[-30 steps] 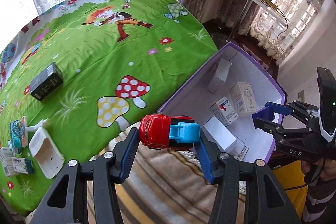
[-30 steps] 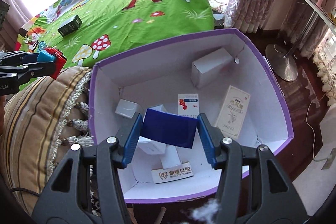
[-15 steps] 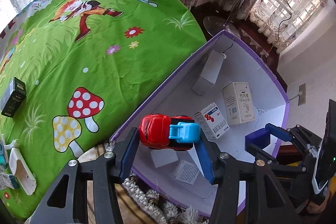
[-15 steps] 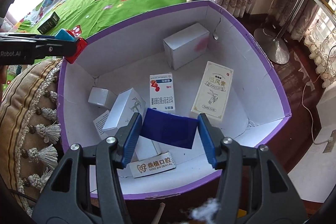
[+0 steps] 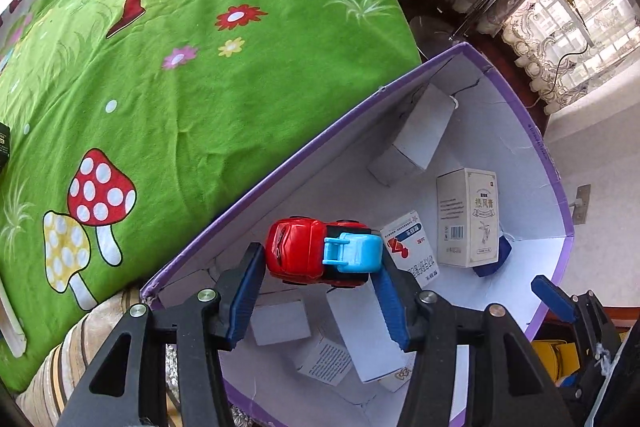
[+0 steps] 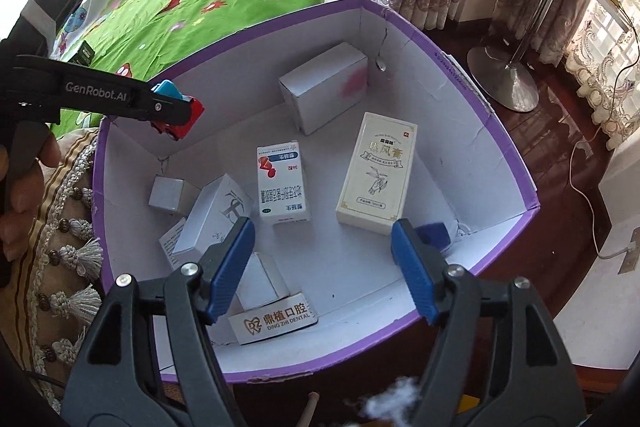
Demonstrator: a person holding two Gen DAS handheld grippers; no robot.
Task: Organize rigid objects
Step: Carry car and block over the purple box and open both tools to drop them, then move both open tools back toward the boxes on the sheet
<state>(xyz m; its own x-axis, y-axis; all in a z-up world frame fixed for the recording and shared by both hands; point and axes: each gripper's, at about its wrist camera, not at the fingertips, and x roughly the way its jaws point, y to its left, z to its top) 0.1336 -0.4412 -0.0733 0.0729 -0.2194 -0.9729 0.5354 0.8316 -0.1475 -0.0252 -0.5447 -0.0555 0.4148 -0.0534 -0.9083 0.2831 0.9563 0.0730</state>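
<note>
Over on the left, the green cartoon bedspread (image 5: 192, 99) with its red-spotted mushroom fills the view, and a tasselled striped cushion (image 6: 60, 227) sits against the purple box (image 6: 516, 163). The left gripper (image 5: 320, 259) hangs over the box's near-left corner with the red and blue toy truck (image 5: 320, 253) between its blue pads; its jaws are easing apart, yet the truck is pinched between them, clear of the floor of the box. In the right view that same truck (image 6: 180, 115) pokes out above the box's left wall.

Inside the white-lined box lie several cartons: a small grey cube (image 6: 166, 193), a white carton (image 6: 218, 217) leaning beside it, the red-and-blue medicine box (image 6: 282, 183) in the middle, a plain white box (image 6: 326, 87) at the back, and a tall cream box (image 6: 378, 167) to the right.

The right gripper (image 6: 322, 263) hovers over the box's near edge, jaws spreading, nothing between them. The dark blue block (image 6: 434, 233) sits on the box floor in the right corner, just behind the right finger.
</note>
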